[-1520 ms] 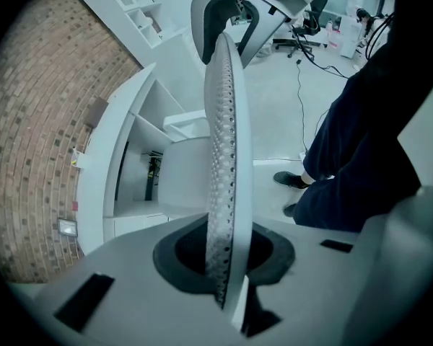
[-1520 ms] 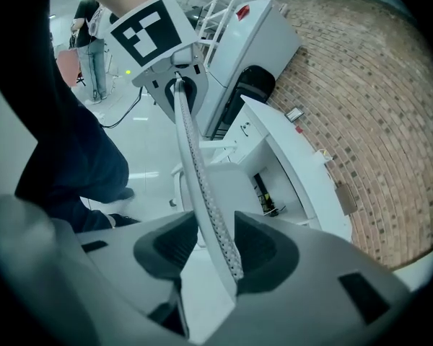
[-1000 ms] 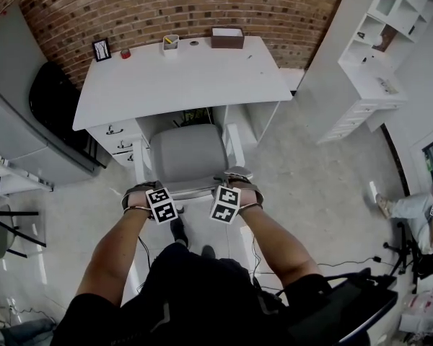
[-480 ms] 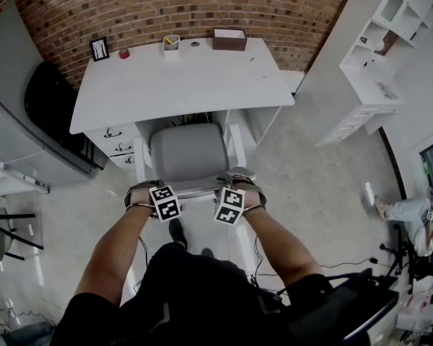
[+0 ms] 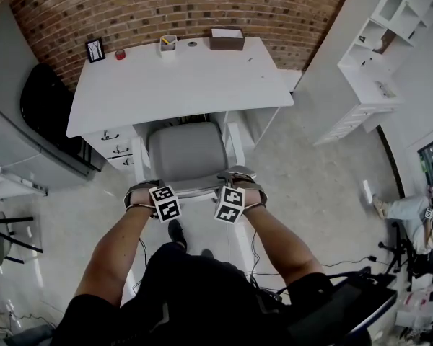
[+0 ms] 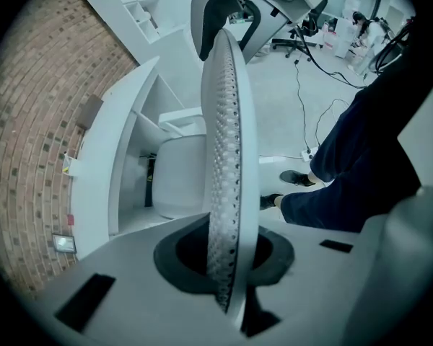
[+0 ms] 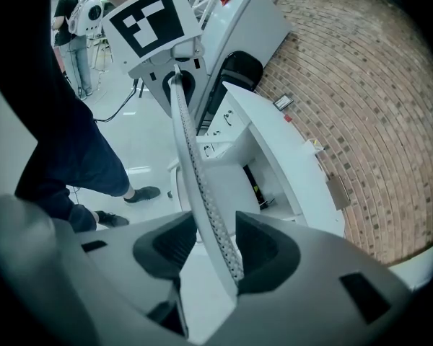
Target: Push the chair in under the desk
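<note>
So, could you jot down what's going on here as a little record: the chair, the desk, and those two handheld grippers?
chair: grey seat mostly out in front of the desk, backrest toward the person
desk: white, against brick wall; cup, brown box, small frame along back edge
left gripper: jaws closing on top edge of backrest
right gripper: jaws wide, backrest between them

The person wears a black short-sleeved top point(image 5: 195, 294), dark blue trousers point(image 6: 361, 150) and dark shoes point(image 7: 141, 193). The left gripper point(image 5: 146, 191) and right gripper point(image 5: 239, 184) are pale grey with dark fingers point(image 7: 263, 254), each carrying a cube point(image 5: 164, 202) of black-and-white square markers. The left's jaws are closing, with the chair back point(image 6: 227, 121) between them.
</note>
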Motion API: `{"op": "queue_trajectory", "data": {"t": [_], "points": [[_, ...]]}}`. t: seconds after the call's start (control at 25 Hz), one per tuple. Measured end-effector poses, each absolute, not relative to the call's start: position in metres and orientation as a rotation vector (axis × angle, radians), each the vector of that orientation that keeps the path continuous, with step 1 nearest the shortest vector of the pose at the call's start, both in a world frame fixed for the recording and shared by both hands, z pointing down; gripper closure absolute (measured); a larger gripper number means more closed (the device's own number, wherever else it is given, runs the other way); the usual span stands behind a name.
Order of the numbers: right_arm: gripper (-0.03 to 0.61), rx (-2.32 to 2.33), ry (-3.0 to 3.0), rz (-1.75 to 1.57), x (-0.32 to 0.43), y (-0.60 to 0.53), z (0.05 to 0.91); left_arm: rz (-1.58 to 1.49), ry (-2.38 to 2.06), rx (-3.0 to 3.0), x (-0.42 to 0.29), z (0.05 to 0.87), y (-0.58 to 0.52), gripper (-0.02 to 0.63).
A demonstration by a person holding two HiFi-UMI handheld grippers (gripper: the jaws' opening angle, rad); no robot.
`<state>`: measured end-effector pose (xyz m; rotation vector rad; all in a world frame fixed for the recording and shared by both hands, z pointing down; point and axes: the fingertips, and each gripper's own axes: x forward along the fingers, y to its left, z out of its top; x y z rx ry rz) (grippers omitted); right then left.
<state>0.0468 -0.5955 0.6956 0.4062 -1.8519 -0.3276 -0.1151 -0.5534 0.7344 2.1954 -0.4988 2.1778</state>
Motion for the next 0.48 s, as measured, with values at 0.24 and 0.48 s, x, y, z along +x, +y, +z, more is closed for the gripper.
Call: {"op": "queue_trajectory", "data": {"t": [0.24, 0.48], "points": [[0.403, 0.400, -1.843, -0.332, 0.0456, -0.6003, 0.6955, 2.169, -0.502, 2.218, -0.1162, 0.7342, -0.5585, 0.569], [0.405, 0.409, -1.833, -0.332, 0.0433, -0.5983, 0.6971, 2.179, -0.498, 2.226, -0.1198, 0.7369, -0.5601, 0.568]]}}
